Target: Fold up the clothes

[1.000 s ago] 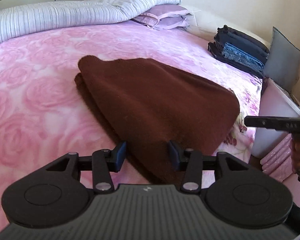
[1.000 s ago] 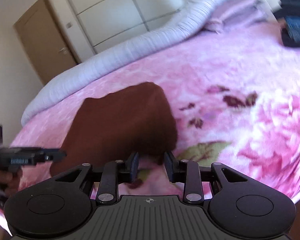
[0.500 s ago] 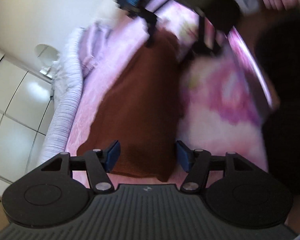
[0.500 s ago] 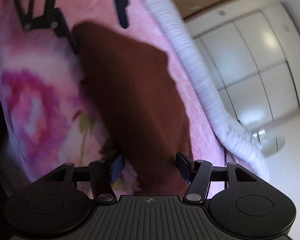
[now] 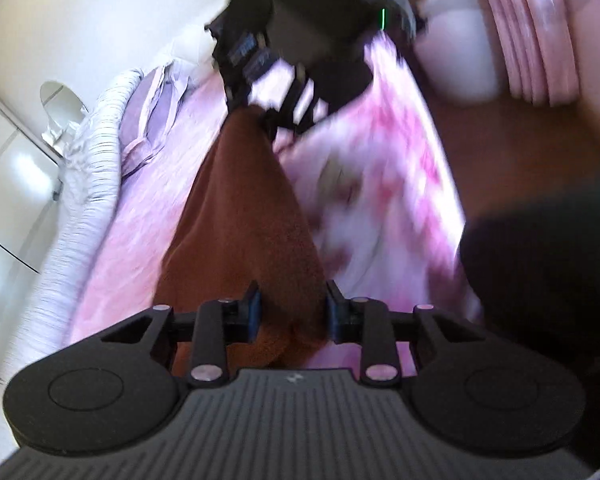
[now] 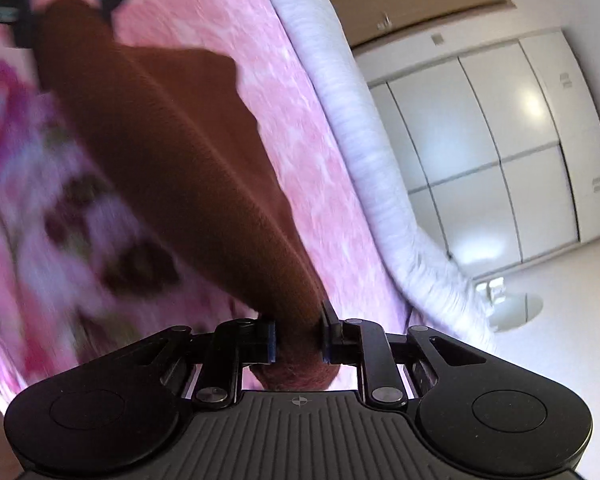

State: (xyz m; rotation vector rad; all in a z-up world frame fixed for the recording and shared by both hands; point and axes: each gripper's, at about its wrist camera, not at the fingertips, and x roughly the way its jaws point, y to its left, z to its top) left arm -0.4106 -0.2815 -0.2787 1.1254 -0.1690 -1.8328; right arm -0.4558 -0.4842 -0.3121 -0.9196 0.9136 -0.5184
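The brown sweater (image 5: 244,216) lies stretched on the pink bed (image 5: 380,184), one end in each gripper. The left gripper (image 5: 292,312) and right gripper (image 6: 299,340) are closing their jaws on the bunched ends (both views are blurred). Next, I think, lift both ends together and fold.

Brown garment (image 5: 240,216) on pink bed (image 5: 140,216)
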